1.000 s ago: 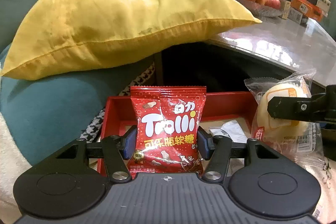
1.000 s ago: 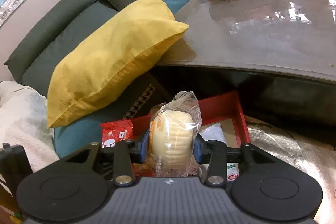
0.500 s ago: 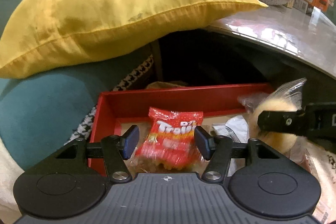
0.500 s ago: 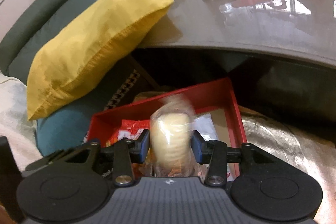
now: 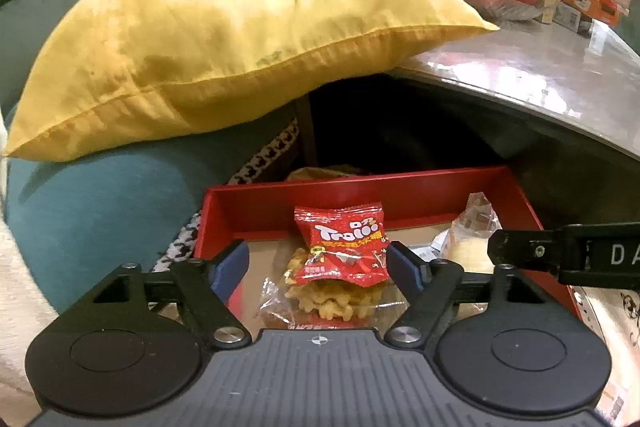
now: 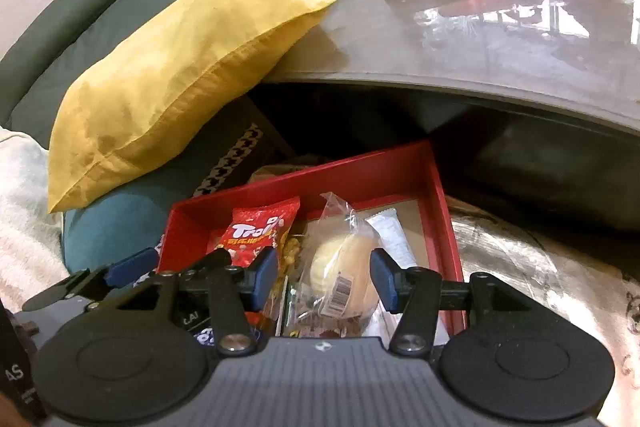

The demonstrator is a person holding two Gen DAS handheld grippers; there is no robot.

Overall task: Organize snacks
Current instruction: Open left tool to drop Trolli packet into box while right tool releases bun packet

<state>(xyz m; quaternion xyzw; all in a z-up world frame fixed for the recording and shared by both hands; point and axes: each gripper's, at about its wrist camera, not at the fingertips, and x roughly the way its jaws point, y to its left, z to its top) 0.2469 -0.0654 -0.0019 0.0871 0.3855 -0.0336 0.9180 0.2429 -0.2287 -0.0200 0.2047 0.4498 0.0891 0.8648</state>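
Candy bag (image 5: 340,247): light, crinkly, slippery; grip edges | bun (image 6: 344,267): soft, crushable | left tongs (image 5: 320,263), right tongs (image 6: 324,279): just opened, empty.

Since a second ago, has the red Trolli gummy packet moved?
Yes. The red Trolli gummy packet has dropped from between the left gripper's just-opening jaws into the red tray, below its far wall, resting on other snacks.

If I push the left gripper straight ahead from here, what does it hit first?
Most likely the red Trolli bag, lying on other snacks in the red box, dead ahead of the open left gripper. Depth is hard to judge.
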